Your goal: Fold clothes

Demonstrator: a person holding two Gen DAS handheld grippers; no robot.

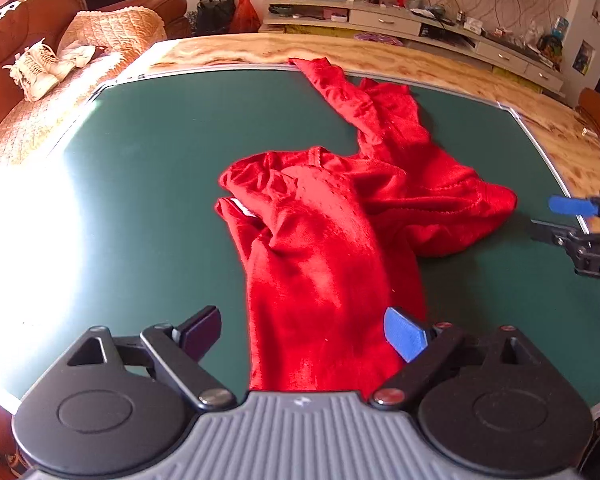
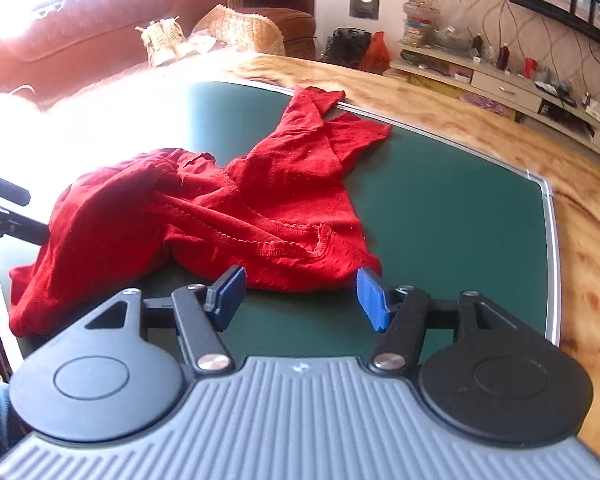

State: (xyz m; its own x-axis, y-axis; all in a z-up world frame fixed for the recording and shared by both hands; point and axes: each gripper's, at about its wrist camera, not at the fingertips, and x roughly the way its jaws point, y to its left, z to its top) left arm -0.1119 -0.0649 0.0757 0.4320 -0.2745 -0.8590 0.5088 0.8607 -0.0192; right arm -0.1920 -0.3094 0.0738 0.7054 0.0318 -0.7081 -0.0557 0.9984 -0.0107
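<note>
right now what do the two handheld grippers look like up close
The left gripper and right gripper share one build: ribbed grey body, round black discs either side, black linkage arms with silver pivot screws, flat blue finger pads. White lettering marks the right gripper's side.

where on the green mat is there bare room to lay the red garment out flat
Bare green mat lies left of the red garment, up to the sunlit glare, and another patch sits between the garment and the mat's right metal edge. The middle is crowded: the garment lies bunched there, one end reaching the far wooden table.
</note>
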